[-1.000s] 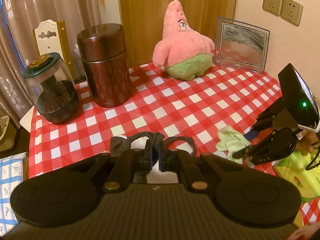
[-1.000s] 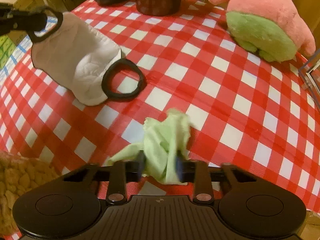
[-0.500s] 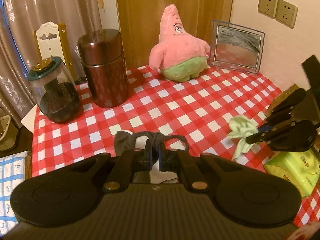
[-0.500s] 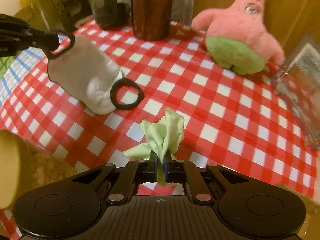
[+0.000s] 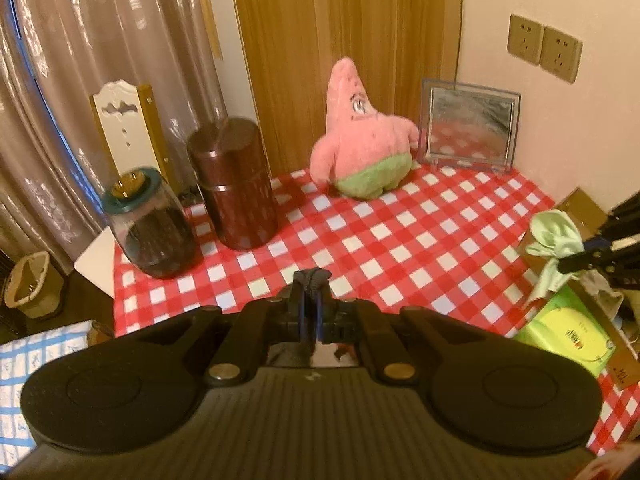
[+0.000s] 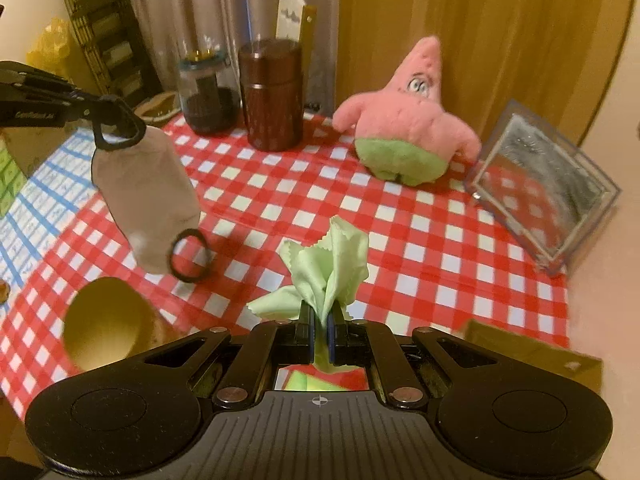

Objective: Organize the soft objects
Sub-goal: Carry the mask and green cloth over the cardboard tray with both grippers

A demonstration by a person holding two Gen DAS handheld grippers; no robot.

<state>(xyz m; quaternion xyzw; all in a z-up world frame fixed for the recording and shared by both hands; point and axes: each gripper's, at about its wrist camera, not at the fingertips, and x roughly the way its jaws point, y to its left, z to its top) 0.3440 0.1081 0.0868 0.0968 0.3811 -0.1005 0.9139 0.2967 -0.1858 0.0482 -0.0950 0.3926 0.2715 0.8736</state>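
A white face mask (image 6: 146, 200) with black ear loops hangs in the air over the red checked tablecloth (image 6: 400, 248). My left gripper (image 6: 94, 106) is shut on its upper ear loop; in the left wrist view only the pinched black loop (image 5: 311, 280) shows at the left gripper (image 5: 310, 304). My right gripper (image 6: 319, 320) is shut on a crumpled pale green cloth (image 6: 328, 264), lifted clear of the table. The same green cloth (image 5: 554, 236) and the right gripper (image 5: 592, 258) appear at the right edge of the left wrist view. A pink star plush (image 5: 360, 148) sits at the back.
A dark red canister (image 5: 234, 192) and a glass jar (image 5: 150, 224) stand at the back left. A clear picture frame (image 5: 470, 126) leans on the wall. An open cardboard box (image 5: 576, 208) with green packets (image 5: 564, 332) sits at the right. A yellow snack bag (image 6: 104, 324) lies near left.
Both grippers rose from the table. The right one closed on the green cloth and lifted it up and to the right. The mask came fully off the tablecloth and now hangs.
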